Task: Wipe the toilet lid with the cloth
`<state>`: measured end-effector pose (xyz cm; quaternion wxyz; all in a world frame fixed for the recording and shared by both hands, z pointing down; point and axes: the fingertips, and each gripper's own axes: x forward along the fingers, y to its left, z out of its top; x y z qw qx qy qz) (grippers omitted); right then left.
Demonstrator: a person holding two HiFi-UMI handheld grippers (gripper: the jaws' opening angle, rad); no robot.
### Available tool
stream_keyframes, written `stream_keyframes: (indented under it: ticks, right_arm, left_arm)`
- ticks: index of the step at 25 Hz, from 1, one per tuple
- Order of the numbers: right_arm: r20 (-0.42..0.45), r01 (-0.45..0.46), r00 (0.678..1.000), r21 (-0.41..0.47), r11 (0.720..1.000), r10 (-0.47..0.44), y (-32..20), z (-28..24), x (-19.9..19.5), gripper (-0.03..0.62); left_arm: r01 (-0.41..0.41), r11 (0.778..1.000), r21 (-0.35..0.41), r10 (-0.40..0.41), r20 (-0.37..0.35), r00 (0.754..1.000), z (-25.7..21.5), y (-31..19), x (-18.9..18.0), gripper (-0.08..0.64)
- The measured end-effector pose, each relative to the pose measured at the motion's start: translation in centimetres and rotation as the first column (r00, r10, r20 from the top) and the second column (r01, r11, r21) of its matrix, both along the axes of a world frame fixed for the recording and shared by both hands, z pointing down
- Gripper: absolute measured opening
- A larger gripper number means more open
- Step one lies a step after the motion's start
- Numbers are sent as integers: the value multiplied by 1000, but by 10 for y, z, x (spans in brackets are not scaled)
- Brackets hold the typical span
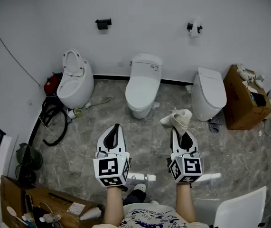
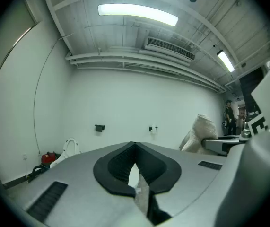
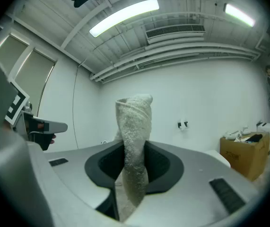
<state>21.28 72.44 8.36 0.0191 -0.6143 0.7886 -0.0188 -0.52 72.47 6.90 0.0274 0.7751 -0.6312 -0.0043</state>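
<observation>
Three white toilets stand along the far wall. The middle toilet [image 1: 142, 84] has its lid [image 1: 141, 88] down, and so does the right toilet [image 1: 208, 93]. On the left toilet [image 1: 74, 82] the seat is raised. My right gripper [image 1: 175, 130] is shut on a pale cloth [image 1: 178, 118], which sticks out past its tips; in the right gripper view the cloth [image 3: 134, 145] stands pinched between the jaws. My left gripper [image 1: 116, 127] is shut with nothing in it. Both are held low in front of me, well short of the toilets.
A brown cardboard box [image 1: 243, 100] full of items stands at the right wall. A red object [image 1: 51, 85] and a coiled black hose [image 1: 53, 121] lie left of the left toilet. Another box [image 1: 40, 204] and clutter sit at my near left. The floor is grey marble tile [image 1: 144, 137].
</observation>
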Motion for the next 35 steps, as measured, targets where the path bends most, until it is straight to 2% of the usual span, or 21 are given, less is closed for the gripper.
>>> stream_keyframes:
  ticks: [17,35]
  right_arm:
    - [-14,-8,1000,-2,1000,8,-12,5,0,91]
    - [19,-27,999,-14,1000,28,-90,13,-35,92]
  left_arm:
    - [-5,1000,-7,5,6,1000,6,-12,-2,3]
    - [-17,1000,-20,17,10,1000,15,-98,-41,3]
